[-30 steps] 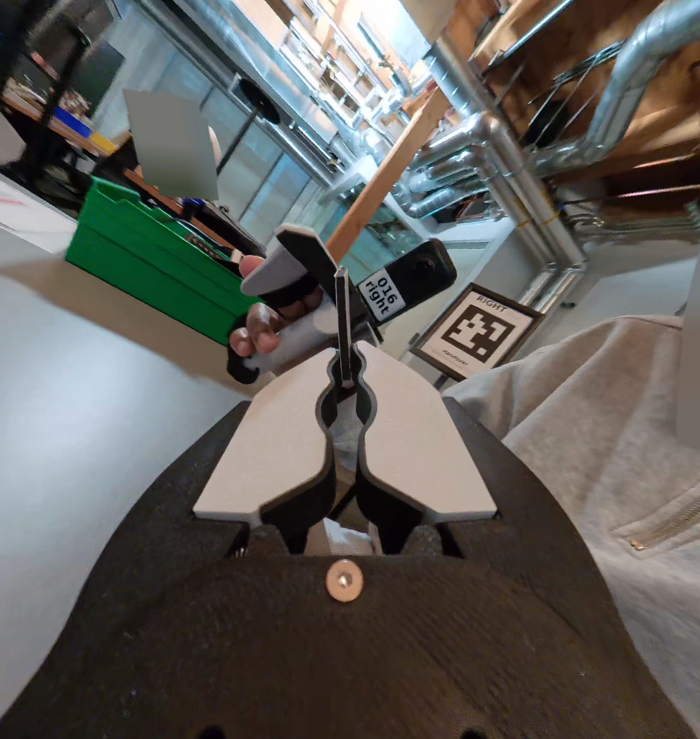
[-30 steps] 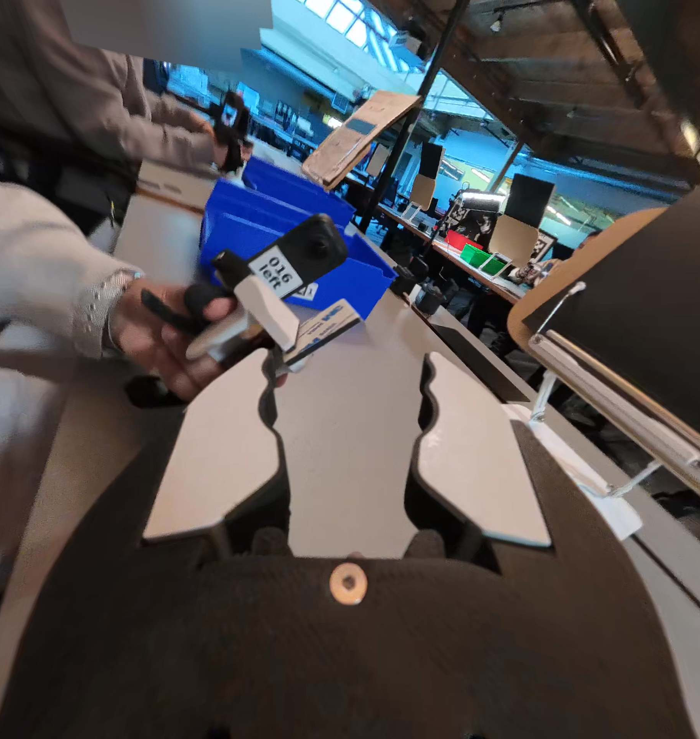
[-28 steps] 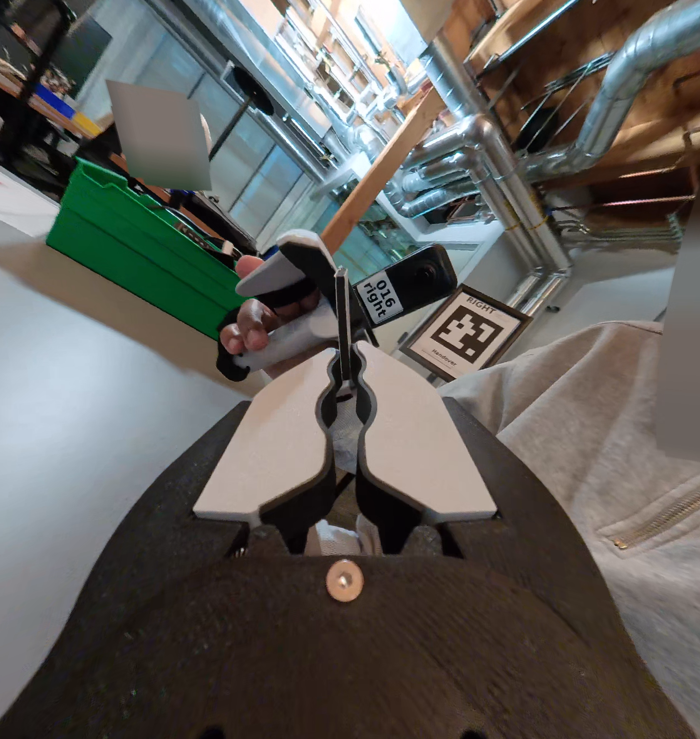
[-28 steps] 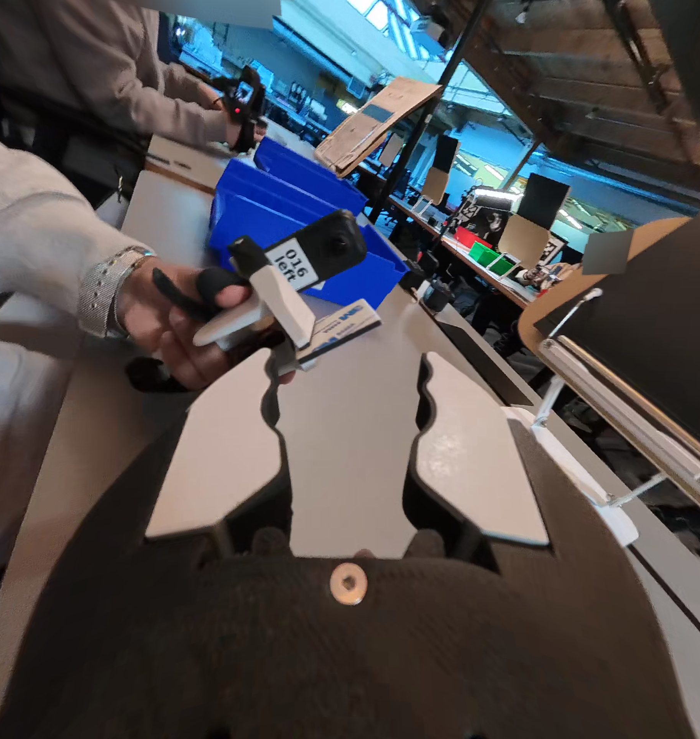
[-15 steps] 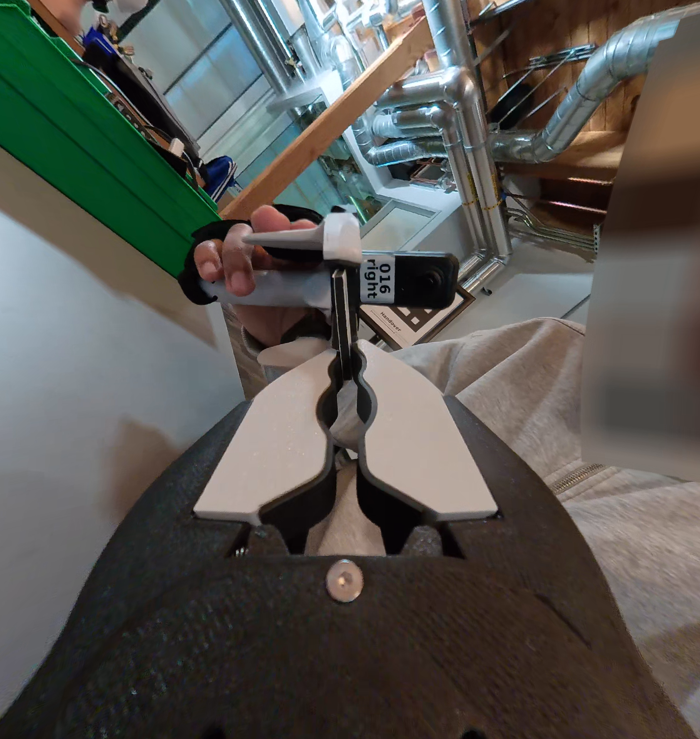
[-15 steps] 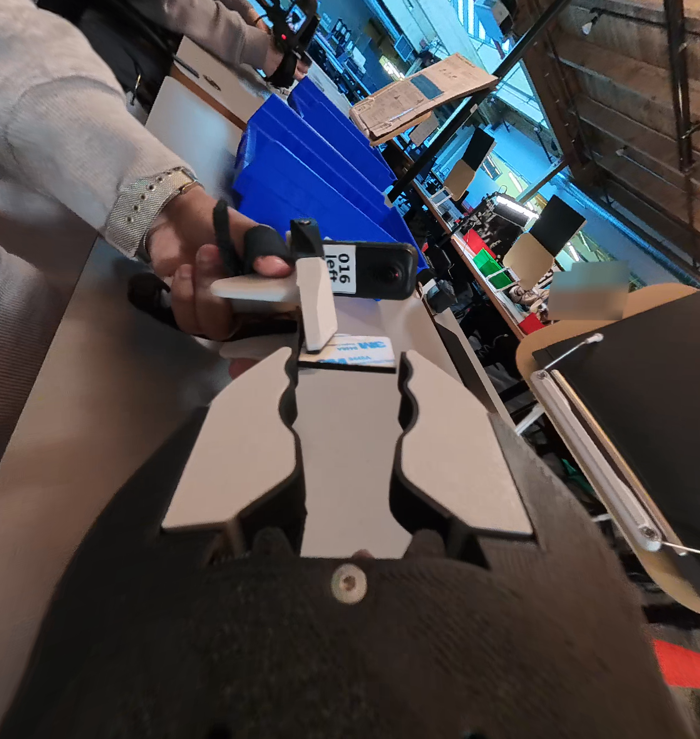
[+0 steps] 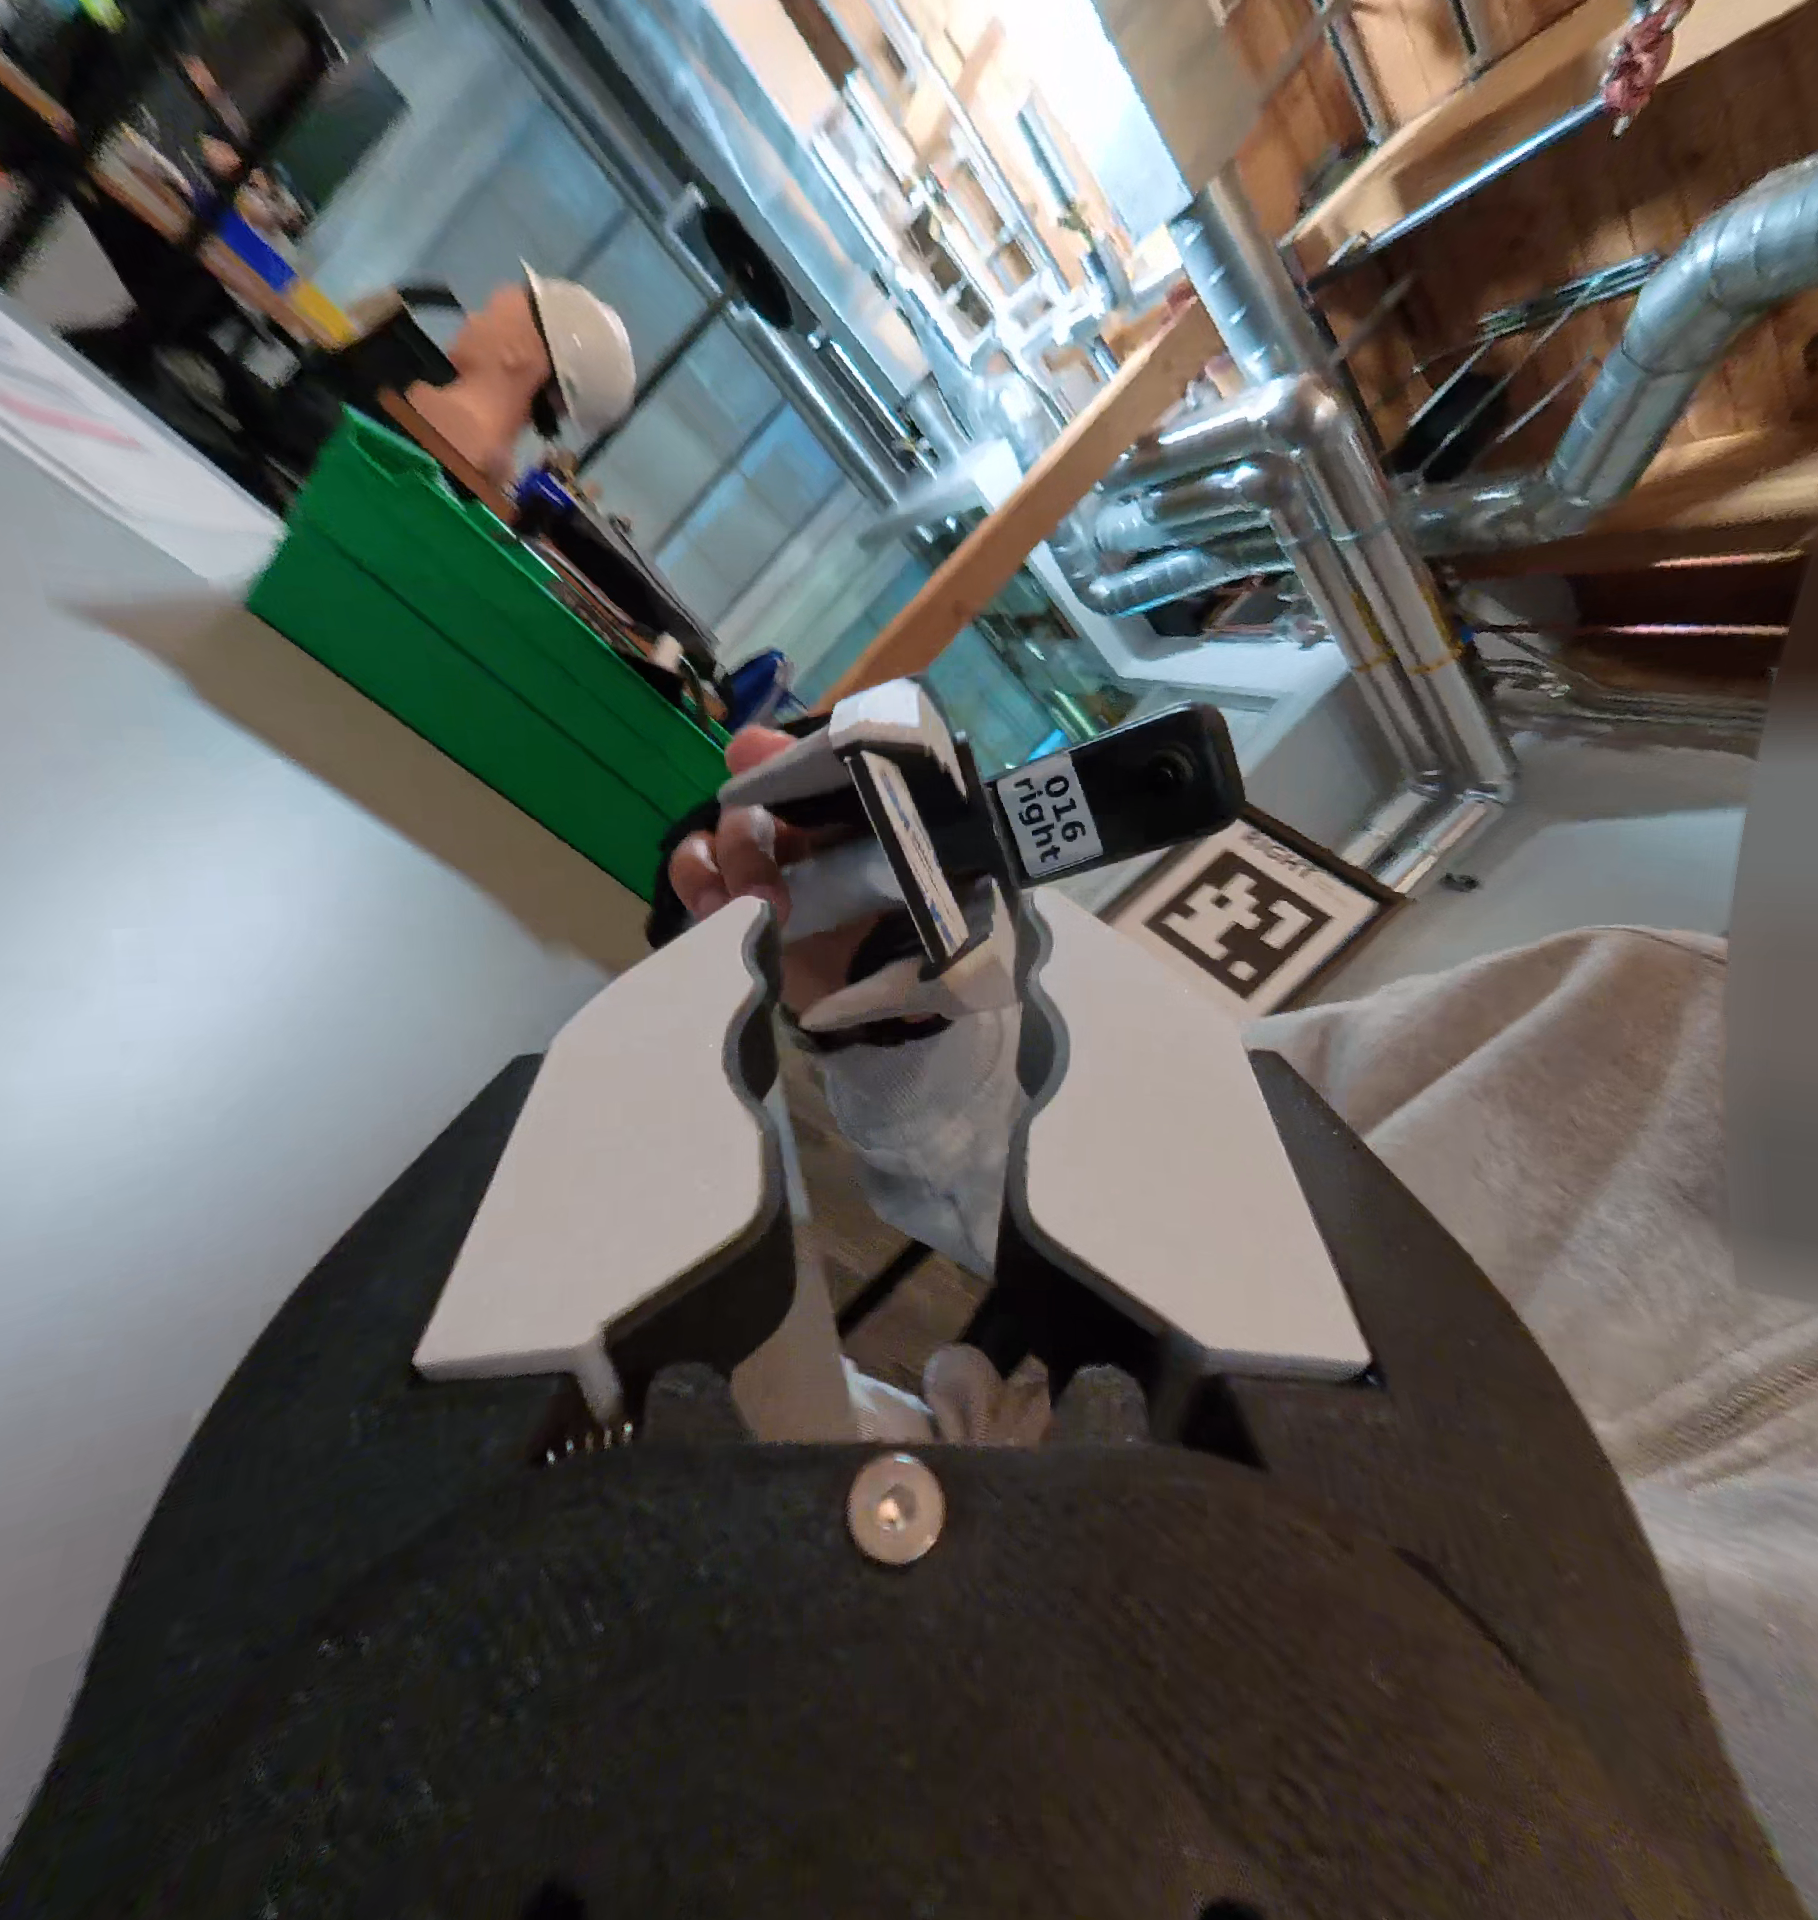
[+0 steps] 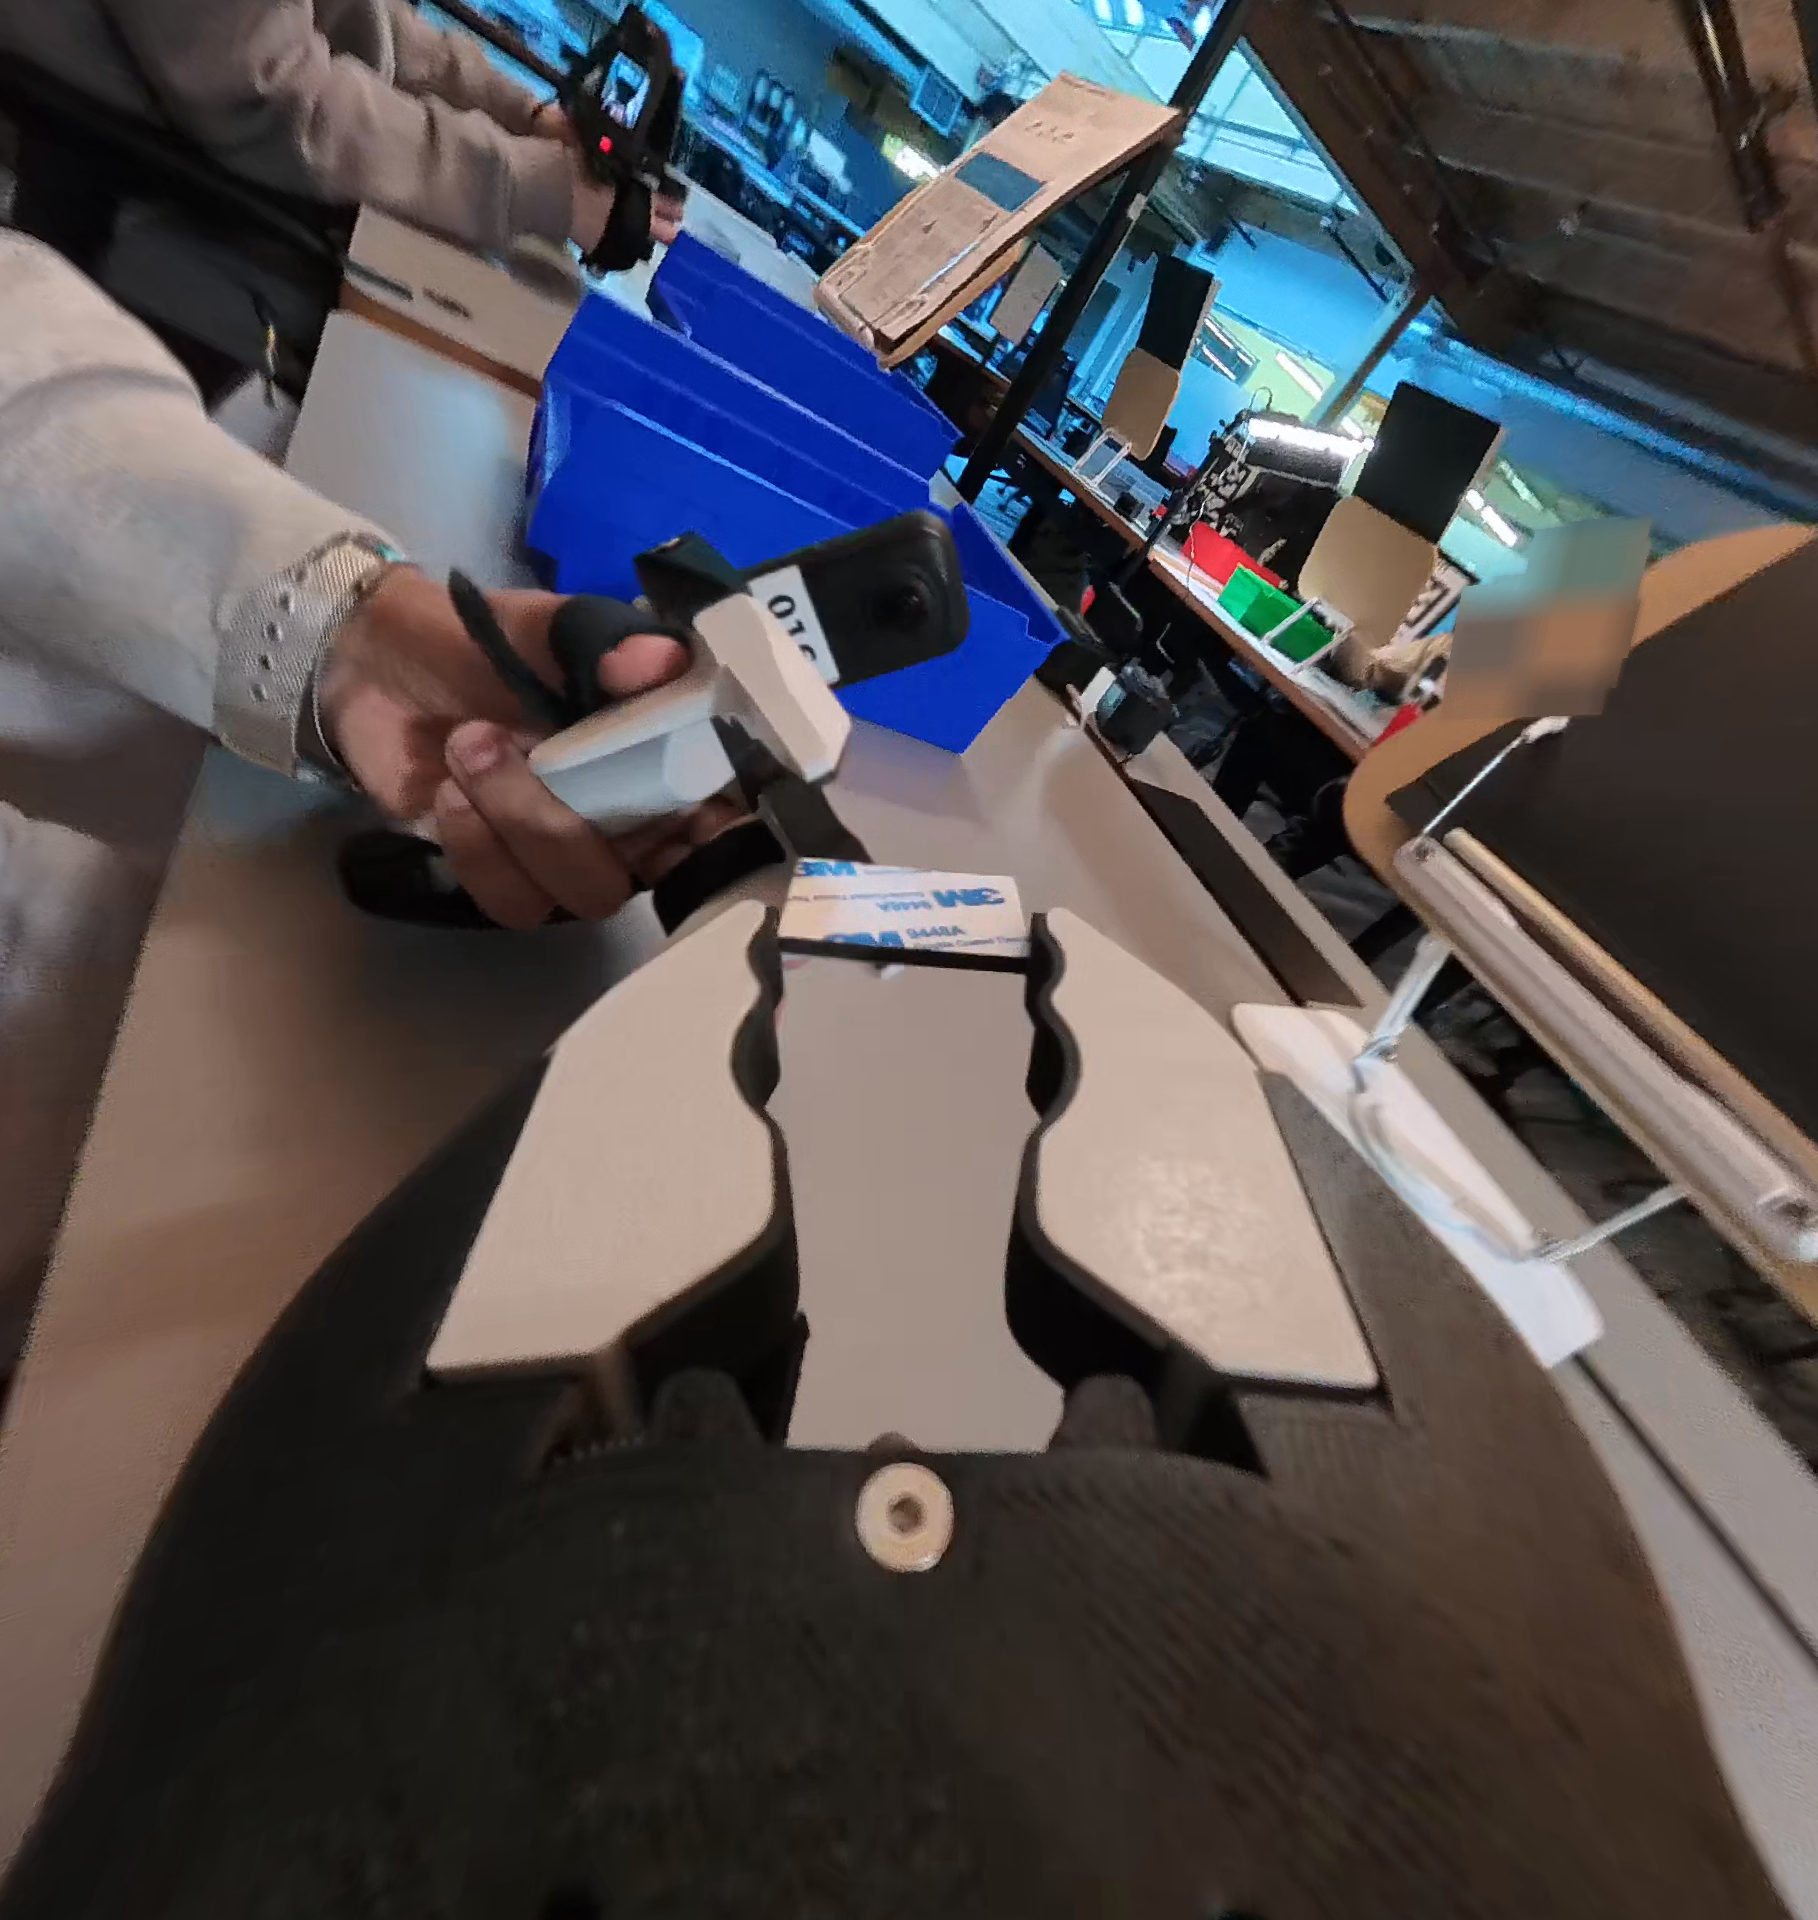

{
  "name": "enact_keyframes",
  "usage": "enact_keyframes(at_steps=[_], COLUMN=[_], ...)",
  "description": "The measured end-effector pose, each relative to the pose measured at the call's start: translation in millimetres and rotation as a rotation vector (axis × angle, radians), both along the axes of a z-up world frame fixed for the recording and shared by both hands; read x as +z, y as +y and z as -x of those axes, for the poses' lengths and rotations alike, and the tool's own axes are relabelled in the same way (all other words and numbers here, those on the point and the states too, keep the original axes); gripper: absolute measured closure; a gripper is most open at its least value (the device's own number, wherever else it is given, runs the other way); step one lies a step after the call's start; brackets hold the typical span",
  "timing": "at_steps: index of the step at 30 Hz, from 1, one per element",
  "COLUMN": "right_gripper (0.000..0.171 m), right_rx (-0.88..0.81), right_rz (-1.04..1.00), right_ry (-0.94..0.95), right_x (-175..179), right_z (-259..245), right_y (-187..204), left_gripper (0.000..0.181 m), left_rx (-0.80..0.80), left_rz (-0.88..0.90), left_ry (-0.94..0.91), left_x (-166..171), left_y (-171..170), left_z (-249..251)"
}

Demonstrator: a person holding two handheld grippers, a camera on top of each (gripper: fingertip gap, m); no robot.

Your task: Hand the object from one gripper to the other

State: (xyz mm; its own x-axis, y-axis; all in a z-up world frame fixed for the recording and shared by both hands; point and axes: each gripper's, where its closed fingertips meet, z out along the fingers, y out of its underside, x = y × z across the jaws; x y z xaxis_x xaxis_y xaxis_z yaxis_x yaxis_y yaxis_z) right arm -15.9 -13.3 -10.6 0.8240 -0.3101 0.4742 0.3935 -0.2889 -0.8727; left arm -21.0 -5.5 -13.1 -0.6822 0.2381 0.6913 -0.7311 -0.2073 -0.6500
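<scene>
Your right gripper (image 8: pixel 905 951) pinches the pad (image 8: pixel 900 914) edgewise between its tips at frame centre, its long axis running left to right. Your left gripper (image 7: pixel 894 935) stands open and empty; from it the pad (image 7: pixel 910 868) sits just ahead. The grey table (image 8: pixel 261 1039) lies below, with blue bins (image 8: pixel 739 457) upper centre.

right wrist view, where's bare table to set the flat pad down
Bare table lies left of the right gripper, below the hand, and just ahead, short of the blue bins. Crowded: the right edge, with a white clip stand. The pad sits gripped between the fingers.
</scene>
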Motion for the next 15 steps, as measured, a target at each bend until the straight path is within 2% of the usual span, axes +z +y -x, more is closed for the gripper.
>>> enact_keyframes(at_steps=[1,4,9,12,15], right_gripper=[0.125,0.125,0.125,0.125,0.126], right_rx=[0.002,0.006,0.109,0.197,0.227], right_rz=[-0.027,-0.098,-0.224,-0.343,-0.364], right_ry=[0.047,0.25,0.801,0.994,1.149], right_x=[0.8,-0.7,-7.8,-0.3,-3.8], right_z=[-1.1,-4.2,0.7,1.0,-0.3], right_y=[-1.6,-4.9,-2.4,-6.0,-8.4], left_gripper=[0.138,0.136,0.135,0.136,0.136], left_rx=[0.041,0.122,0.21,0.283,0.379], left_rz=[-0.011,-0.083,-0.22,-0.24,-0.316], left_ry=[-0.032,-0.16,-0.439,-0.551,-0.654], left_x=[0.8,-0.5,-6.3,-2.9,-5.8], left_y=[2.0,3.0,-7.4,-8.9,-6.8], left_z=[-3.3,-5.2,5.4,6.1,-1.9])
